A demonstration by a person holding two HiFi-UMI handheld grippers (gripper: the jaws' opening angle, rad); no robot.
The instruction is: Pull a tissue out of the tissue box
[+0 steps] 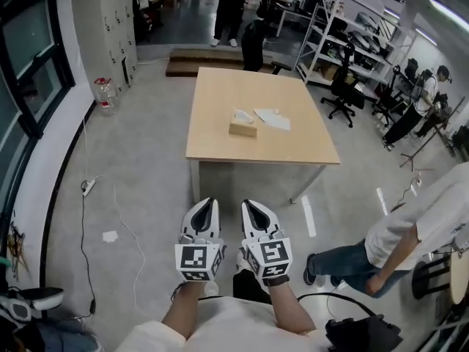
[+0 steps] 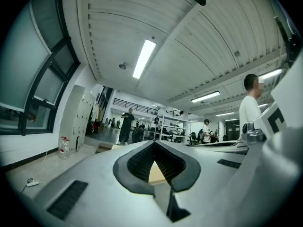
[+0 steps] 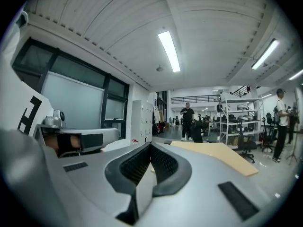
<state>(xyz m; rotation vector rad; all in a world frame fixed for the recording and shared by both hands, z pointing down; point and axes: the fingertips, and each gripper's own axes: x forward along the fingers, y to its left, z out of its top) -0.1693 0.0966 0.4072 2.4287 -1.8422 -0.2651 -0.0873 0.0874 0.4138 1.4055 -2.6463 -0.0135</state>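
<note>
A tan tissue box [image 1: 243,127] with a white tissue sticking up stands near the middle of the light wooden table [image 1: 220,145], and loose white tissues [image 1: 272,118] lie just to its right. Both grippers hang side by side over the floor, short of the table's near edge and well apart from the box. My left gripper [image 1: 206,205] [image 2: 154,144] is shut and holds nothing. My right gripper [image 1: 253,207] [image 3: 150,145] is also shut and holds nothing. In the right gripper view the table top [image 3: 222,155] stretches ahead to the right.
A person in black [image 1: 233,6] stands beyond the table. Another in a white shirt [image 1: 410,233] bends at the right, close to me. Shelving [image 1: 344,35] and an office chair [image 1: 343,92] stand back right. A water bottle [image 1: 106,94] and a power strip [image 1: 88,187] lie left.
</note>
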